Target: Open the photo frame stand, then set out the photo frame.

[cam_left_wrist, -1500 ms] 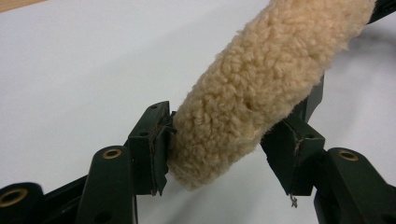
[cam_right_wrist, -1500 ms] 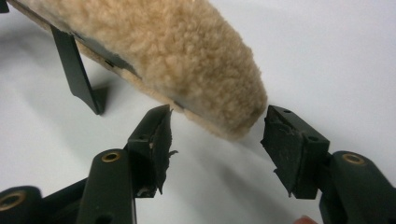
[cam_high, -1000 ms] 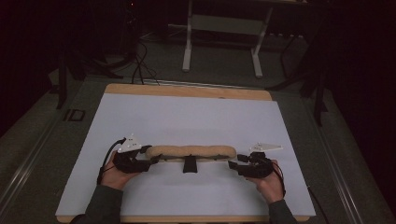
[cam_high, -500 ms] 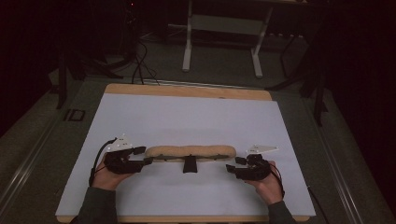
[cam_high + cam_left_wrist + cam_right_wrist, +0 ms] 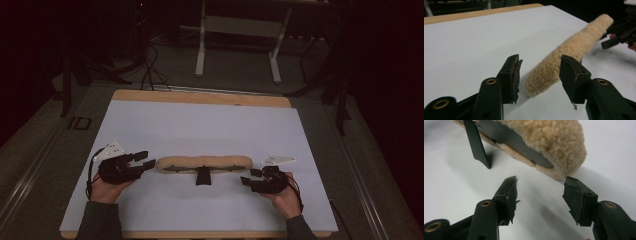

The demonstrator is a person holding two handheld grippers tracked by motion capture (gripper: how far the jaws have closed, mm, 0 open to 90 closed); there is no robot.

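A long tan fleece pad (image 5: 202, 162) lies across the white sheet, with a black bracket (image 5: 202, 176) sticking out at its middle. My left gripper (image 5: 142, 160) is open just off the pad's left end. In the left gripper view the fleece pad (image 5: 564, 55) reaches into the gap of my left gripper (image 5: 539, 75); its jaws have just been closing and neither touches the pad. My right gripper (image 5: 250, 177) is open near the pad's right end. Its own view shows the right gripper (image 5: 540, 197) short of the fleece pad (image 5: 544, 135) and the bracket (image 5: 477, 143).
The white sheet (image 5: 200, 125) covers a wooden table whose far edge (image 5: 200, 97) shows. Beyond it, on the dark floor, stand the white legs of a desk (image 5: 202, 45) and some cables (image 5: 147, 70). The right gripper (image 5: 614, 37) shows far off in the left gripper view.
My left gripper has drawn back to the left, away from the pad's left end where it was a second ago. The right gripper and the pad have stayed in place.
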